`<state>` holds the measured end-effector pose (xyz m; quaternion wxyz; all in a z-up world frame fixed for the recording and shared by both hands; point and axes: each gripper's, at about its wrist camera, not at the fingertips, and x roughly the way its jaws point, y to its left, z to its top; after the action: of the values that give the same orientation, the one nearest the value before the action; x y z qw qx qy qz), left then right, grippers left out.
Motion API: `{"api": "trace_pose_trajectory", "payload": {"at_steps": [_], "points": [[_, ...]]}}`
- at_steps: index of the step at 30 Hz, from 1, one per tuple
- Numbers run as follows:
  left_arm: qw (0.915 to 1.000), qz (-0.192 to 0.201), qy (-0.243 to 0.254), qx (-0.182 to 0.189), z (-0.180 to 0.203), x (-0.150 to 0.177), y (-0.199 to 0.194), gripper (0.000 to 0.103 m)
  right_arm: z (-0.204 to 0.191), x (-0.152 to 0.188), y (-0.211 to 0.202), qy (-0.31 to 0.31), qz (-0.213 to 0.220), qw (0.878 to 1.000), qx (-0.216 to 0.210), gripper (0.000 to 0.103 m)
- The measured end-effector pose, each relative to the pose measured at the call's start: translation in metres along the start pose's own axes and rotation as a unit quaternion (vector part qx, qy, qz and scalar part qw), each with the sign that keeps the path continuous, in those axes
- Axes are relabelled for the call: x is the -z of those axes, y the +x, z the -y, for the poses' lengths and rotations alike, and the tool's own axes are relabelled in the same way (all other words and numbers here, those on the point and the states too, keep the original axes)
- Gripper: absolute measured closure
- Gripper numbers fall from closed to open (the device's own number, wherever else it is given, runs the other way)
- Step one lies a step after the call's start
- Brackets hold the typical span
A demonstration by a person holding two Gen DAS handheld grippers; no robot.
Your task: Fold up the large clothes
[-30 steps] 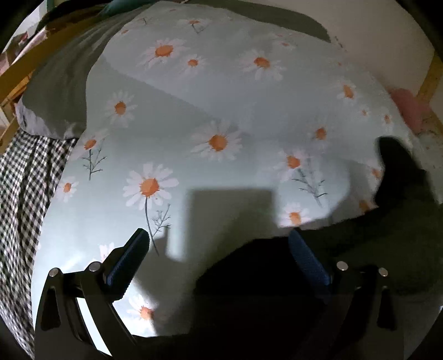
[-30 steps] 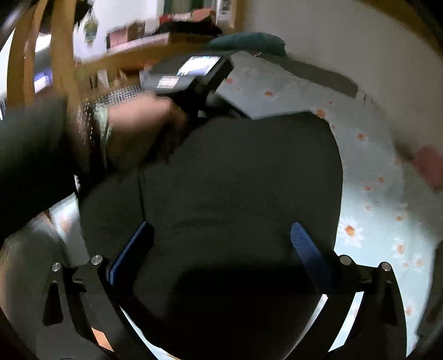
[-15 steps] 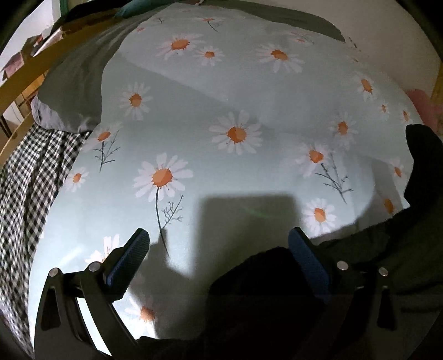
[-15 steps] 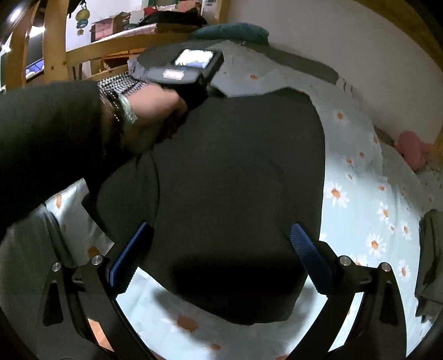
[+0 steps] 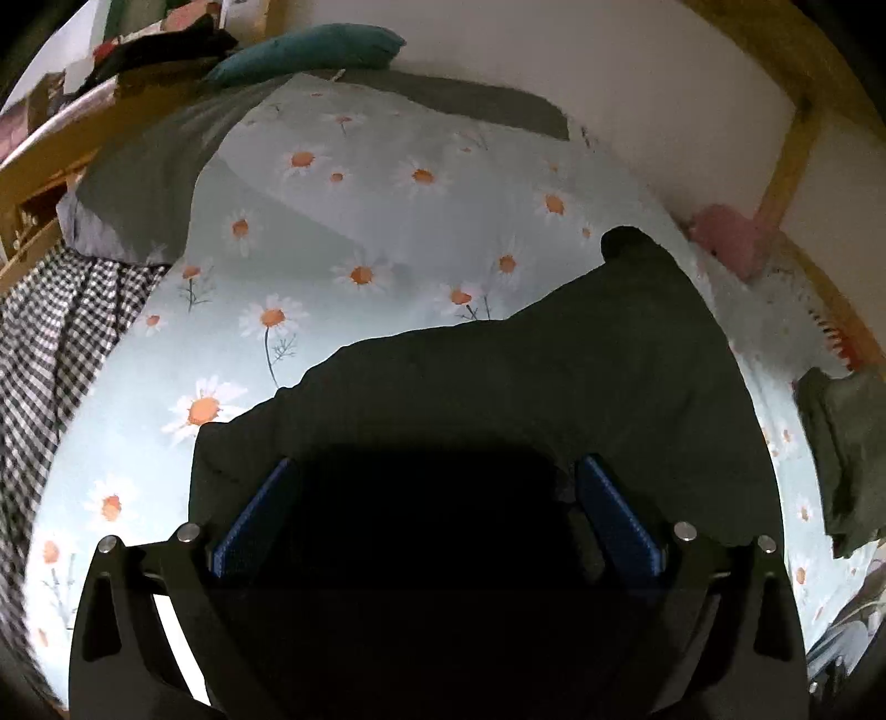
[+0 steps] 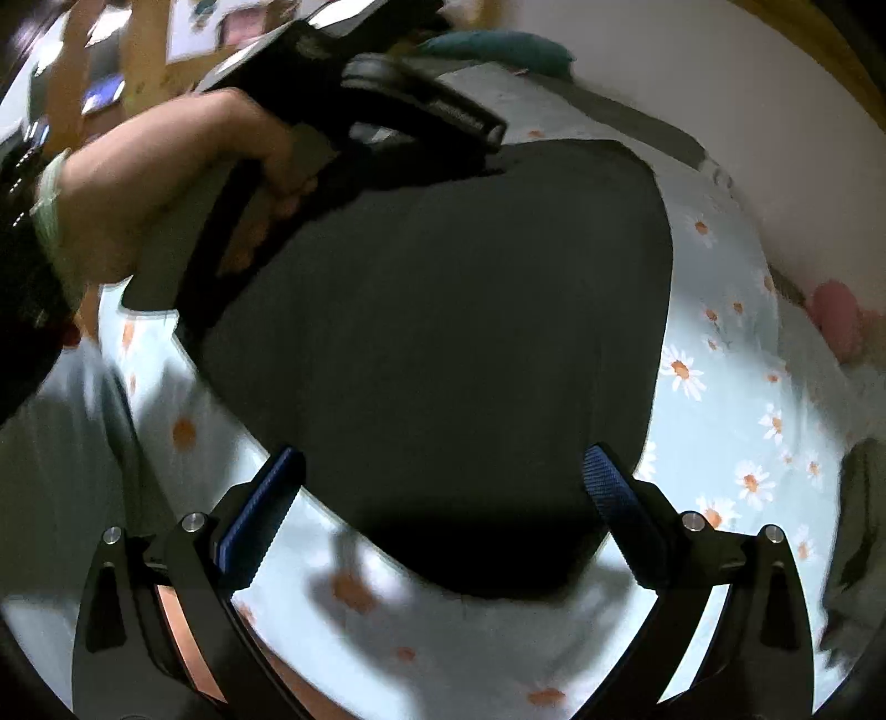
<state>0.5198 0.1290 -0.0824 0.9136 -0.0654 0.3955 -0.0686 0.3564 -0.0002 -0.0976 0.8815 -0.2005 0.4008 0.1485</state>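
**Dark garment laid out on the daisy sheet, both claws spread and empty**

We hold two grippers over a bed. The dark garment (image 6: 443, 332) lies flat on the daisy-print bedsheet (image 5: 343, 221), roughly in the middle of the bed and nearer its foot end than the pillows. Our left gripper (image 5: 437, 509) has its fingers spread wide with nothing between them; the cloth lies beneath and ahead of it. Our right gripper (image 6: 443, 509) is likewise spread and pinches nothing, hovering over the garment's near, rounded edge. In the right wrist view the person's left hand (image 6: 183, 194) grips the handle of the other tool above the garment's far left corner.

We judge that we are between folds: the piece looks already doubled into a broad panel, and no hem is held. The next move calls for each claw to go to a corner of one edge, close on the full thickness of cloth, then lift and carry that edge across to the opposite side. Whether the layers underneath are aligned we cannot tell; the fabric is too dark to read.

For room, bare sheet shows all round the garment, widest toward the head of the bed, where a grey blanket (image 5: 144, 183) and a teal pillow (image 5: 310, 50) sit. A checked cloth (image 5: 50, 343) hangs along the left edge. A second, olive folded garment (image 5: 841, 459) rests near the right edge, and a pink soft thing (image 5: 731, 238) sits by the wall, both apart from our work.
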Motion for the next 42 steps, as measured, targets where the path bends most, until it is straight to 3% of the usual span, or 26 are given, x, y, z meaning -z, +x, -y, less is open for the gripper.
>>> {"api": "trace_pose_trajectory", "payload": {"at_steps": [3, 5, 8, 13, 17, 20, 24, 27, 29, 33, 37, 42], "points": [[0.9998, 0.016, -0.003, -0.008, -0.006, 0.009, 0.000, 0.004, 0.015, 0.002, -0.018, 0.021, 0.002, 0.999, -0.048, 0.003], [0.9996, 0.024, -0.009, -0.009, -0.006, 0.017, -0.004, 0.004, 0.043, 0.002, -0.033, 0.071, 0.021, 0.991, -0.111, 0.003], [0.9994, 0.030, -0.017, -0.001, -0.013, 0.019, -0.002, 0.004, 0.101, 0.004, -0.042, 0.165, 0.060, 0.974, -0.146, 0.003], [0.9988, 0.040, -0.026, 0.011, -0.021, 0.025, 0.000, 0.004, 0.182, 0.022, 0.007, 0.296, 0.029, 0.919, -0.259, 0.003], [0.9984, 0.044, -0.029, 0.021, -0.025, 0.028, -0.001, 0.004, 0.208, 0.025, 0.053, 0.321, -0.006, 0.904, -0.282, 0.003], [0.9982, 0.049, -0.026, 0.021, -0.025, 0.032, -0.001, 0.005, 0.215, 0.021, 0.083, 0.341, -0.016, 0.872, -0.350, 0.003], [0.9981, 0.053, -0.026, 0.019, -0.026, 0.033, 0.000, 0.004, 0.204, 0.006, 0.128, 0.343, -0.022, 0.818, -0.461, 0.002], [0.9978, 0.053, -0.039, 0.000, -0.030, 0.034, 0.000, 0.005, 0.205, -0.004, 0.144, 0.339, -0.015, 0.809, -0.480, 0.002], [0.9974, 0.051, -0.051, -0.007, -0.034, 0.034, 0.001, 0.005, 0.204, -0.010, 0.149, 0.331, -0.013, 0.813, -0.479, 0.002], [0.9969, 0.045, -0.064, -0.001, -0.040, 0.034, 0.003, 0.005, 0.203, -0.019, 0.159, 0.321, -0.023, 0.818, -0.478, 0.002], [0.9966, 0.049, -0.066, 0.005, -0.041, 0.036, 0.001, 0.005, 0.211, -0.018, 0.163, 0.332, -0.053, 0.804, -0.491, 0.003], [0.9962, 0.046, -0.071, 0.018, -0.045, 0.037, 0.004, 0.005, 0.195, -0.020, 0.164, 0.326, -0.056, 0.805, -0.493, 0.002]]}}
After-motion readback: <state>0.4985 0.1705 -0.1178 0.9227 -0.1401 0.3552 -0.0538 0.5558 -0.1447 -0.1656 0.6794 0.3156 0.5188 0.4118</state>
